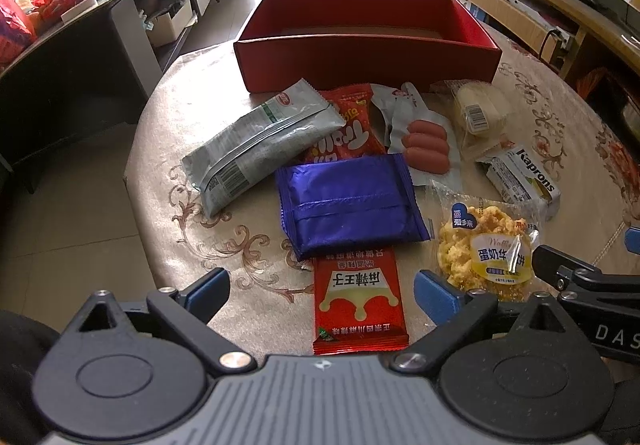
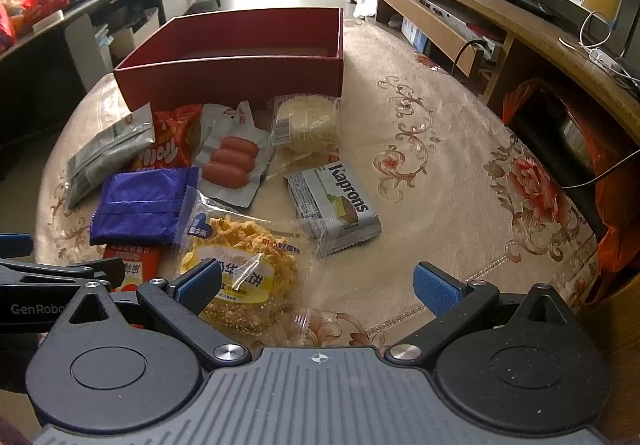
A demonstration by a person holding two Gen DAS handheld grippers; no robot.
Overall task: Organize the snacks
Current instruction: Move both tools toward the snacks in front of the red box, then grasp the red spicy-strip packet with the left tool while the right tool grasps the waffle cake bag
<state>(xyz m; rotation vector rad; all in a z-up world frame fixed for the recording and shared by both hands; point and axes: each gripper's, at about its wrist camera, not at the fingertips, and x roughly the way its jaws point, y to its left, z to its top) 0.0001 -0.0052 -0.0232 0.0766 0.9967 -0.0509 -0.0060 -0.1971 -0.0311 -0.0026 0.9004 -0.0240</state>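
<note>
Your red box (image 1: 366, 59) sits at the far side of the table (image 1: 168, 149), nothing showing inside it, w/ the snacks heaped just in front. Far row, touching or overlapping: grey-green pouch (image 1: 256, 141), red-orange bag (image 1: 352, 121), sausage pack (image 1: 426, 145), pale cake in clear wrap (image 1: 478, 111). Nearer you: blue foil pack (image 1: 348, 205) lying over the top of a red sachet (image 1: 358, 305), waffle pack (image 2: 240, 277), and a wafer pack (image 2: 336, 205) reading "Kaprons".

Your left gripper (image 1: 320, 291) is spread wide, holding nothing, w/ the red sachet between its blue pads. Your right gripper (image 2: 318, 287) is also wide and holding nothing; its left pad (image 2: 198, 285) is over the waffle pack, contact can't be told.

Left gripper's side reads "GenRobo"; the right's shows "DAS".
</note>
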